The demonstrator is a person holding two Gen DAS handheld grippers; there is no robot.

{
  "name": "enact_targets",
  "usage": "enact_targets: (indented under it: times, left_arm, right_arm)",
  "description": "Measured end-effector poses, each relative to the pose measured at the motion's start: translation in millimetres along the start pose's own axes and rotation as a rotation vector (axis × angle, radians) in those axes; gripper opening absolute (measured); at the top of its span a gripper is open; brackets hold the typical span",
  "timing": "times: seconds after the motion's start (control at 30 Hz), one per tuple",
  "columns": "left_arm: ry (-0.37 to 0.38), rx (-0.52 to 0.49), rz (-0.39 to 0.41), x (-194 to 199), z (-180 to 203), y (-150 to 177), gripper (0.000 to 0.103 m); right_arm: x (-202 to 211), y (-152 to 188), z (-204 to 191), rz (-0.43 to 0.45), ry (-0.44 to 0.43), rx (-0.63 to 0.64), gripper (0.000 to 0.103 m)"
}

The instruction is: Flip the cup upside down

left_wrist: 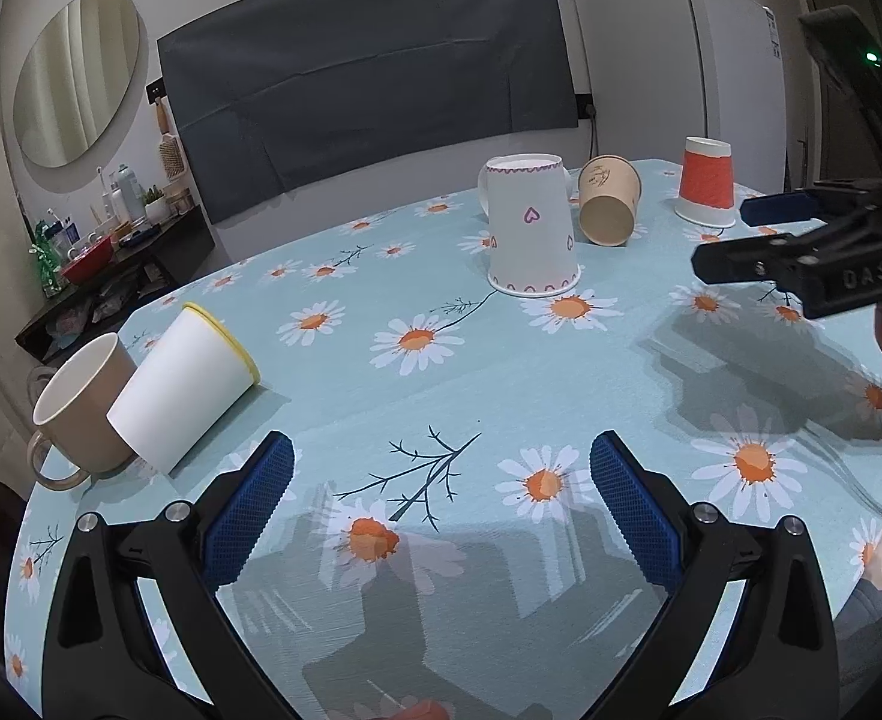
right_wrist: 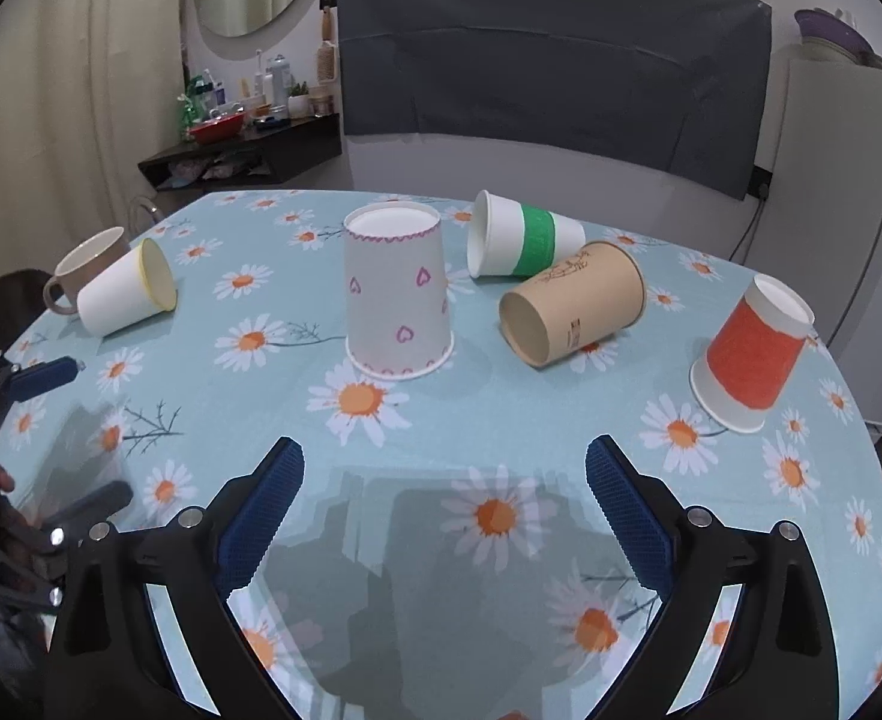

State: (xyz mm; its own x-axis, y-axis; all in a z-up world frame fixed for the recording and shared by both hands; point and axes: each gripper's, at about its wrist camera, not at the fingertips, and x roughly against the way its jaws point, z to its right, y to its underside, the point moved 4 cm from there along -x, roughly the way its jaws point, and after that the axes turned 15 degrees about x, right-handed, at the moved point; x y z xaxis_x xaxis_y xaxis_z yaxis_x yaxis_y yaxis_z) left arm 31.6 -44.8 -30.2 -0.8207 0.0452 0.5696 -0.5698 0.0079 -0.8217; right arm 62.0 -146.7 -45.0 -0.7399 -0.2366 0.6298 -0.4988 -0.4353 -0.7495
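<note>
Several cups sit on the daisy tablecloth (right_wrist: 441, 420). A white cup with pink hearts (right_wrist: 398, 294) (left_wrist: 531, 222) stands upside down mid-table. A red cup (right_wrist: 753, 354) (left_wrist: 706, 183) stands upside down at the right. A brown paper cup (right_wrist: 573, 306) (left_wrist: 609, 201) and a green-banded cup (right_wrist: 525, 237) lie on their sides. A white yellow-rimmed cup (left_wrist: 186, 387) (right_wrist: 126, 291) lies on its side against a tan mug (left_wrist: 84, 402) (right_wrist: 84, 267) at the left. My left gripper (left_wrist: 441, 480) and right gripper (right_wrist: 444, 480) are open and empty above the cloth.
The right gripper shows in the left wrist view (left_wrist: 801, 240) at the right; the left gripper shows at the left edge of the right wrist view (right_wrist: 33, 378). A fridge (left_wrist: 681, 72) and a dark-covered chair (right_wrist: 549, 60) stand behind the table. A cluttered shelf (right_wrist: 243, 138) is at back left.
</note>
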Motion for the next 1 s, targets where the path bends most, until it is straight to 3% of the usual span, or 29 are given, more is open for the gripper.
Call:
enact_targets:
  times: [0.43,0.67,1.0]
  left_arm:
    - [-0.033,0.025,-0.035,-5.2,-5.8,-0.3,0.097]
    - [-0.137,0.091,0.029,1.6,-9.0,-3.4,0.097]
    - [-0.126,0.219,0.033,0.3,6.5,-9.5,0.097]
  right_arm:
    - [5.0,33.8,-10.9,0.016,-0.003,-0.036,0.092]
    - [5.8,35.7,-8.7,0.043,-0.013,-0.073,0.092]
    - [10.4,30.4,-12.2,0.091,0.047,-0.053,0.093]
